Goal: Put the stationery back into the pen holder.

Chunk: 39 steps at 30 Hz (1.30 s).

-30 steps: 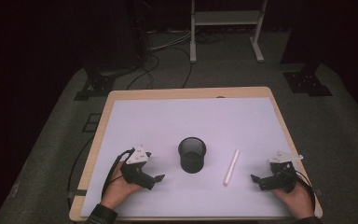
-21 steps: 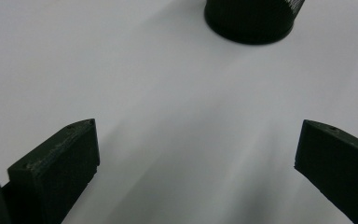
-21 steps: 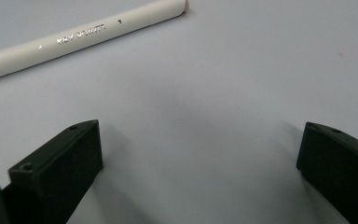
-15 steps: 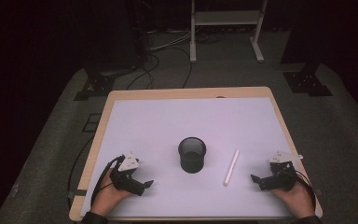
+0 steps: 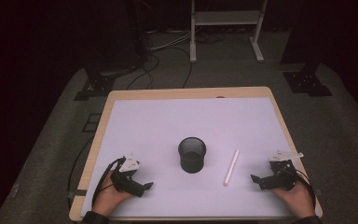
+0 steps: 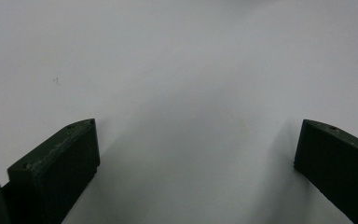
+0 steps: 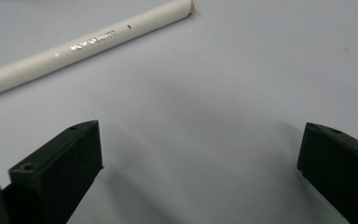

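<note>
In the high view, a black mesh cup (image 5: 192,155) stands upright in the middle of the white table (image 5: 168,121), and a white marker (image 5: 231,167) lies flat just to its right, apart from it. The left gripper (image 5: 142,185) and the right gripper (image 5: 257,178) rest near the front edge. In the left gripper view the jaws stand wide apart over bare surface, holding nothing. In the right gripper view the jaws are also spread and empty, with the marker (image 7: 86,45) lying ahead of them. The marker looks light, stiff and smooth (it may roll), so I would grip it across the middle of the barrel.
</note>
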Available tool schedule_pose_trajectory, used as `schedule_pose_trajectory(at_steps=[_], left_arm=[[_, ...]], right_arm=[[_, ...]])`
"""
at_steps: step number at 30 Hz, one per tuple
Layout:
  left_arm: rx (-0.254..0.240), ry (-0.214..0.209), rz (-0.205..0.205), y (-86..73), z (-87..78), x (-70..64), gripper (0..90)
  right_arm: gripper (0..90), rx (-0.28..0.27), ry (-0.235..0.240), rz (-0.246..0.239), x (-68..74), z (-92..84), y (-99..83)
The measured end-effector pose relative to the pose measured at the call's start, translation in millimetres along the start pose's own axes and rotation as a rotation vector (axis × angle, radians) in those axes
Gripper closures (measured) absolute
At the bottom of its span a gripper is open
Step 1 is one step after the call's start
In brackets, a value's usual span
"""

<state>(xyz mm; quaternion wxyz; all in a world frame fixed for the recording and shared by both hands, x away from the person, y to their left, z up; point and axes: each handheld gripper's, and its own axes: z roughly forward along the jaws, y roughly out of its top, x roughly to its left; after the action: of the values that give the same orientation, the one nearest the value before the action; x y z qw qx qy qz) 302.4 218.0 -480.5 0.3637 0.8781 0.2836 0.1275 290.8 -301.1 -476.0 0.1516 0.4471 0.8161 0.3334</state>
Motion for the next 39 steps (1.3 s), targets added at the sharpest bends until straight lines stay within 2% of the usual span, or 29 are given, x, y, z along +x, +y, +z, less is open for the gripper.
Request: schedule_pose_trajectory(at_steps=[15, 23, 32, 34, 39], left_arm=[[0.002, 0.000, 0.000, 0.0, 0.0, 0.1, 0.0], [0.002, 0.000, 0.000, 0.0, 0.1, 0.1, 0.0], [0.001, 0.000, -0.002, -0.1, 0.1, 0.1, 0.0], [0.001, 0.000, -0.003, -0.1, 0.1, 0.1, 0.0], [0.001, 0.000, -0.003, -0.1, 0.1, 0.1, 0.0]], right_arm=[[0.0, 0.011, 0.007, 0.018, 11.8, -3.9, 27.0], [0.0, 0.012, -0.001, 0.002, 15.9, -1.0, 40.4], [6.6, 0.005, 0.003, -0.013, 18.3, 3.1, 53.8], [12.2, 0.002, 0.007, -0.020, 19.2, 3.9, 57.3], [15.1, 0.002, 0.011, -0.026, 21.4, 7.9, 64.2]])
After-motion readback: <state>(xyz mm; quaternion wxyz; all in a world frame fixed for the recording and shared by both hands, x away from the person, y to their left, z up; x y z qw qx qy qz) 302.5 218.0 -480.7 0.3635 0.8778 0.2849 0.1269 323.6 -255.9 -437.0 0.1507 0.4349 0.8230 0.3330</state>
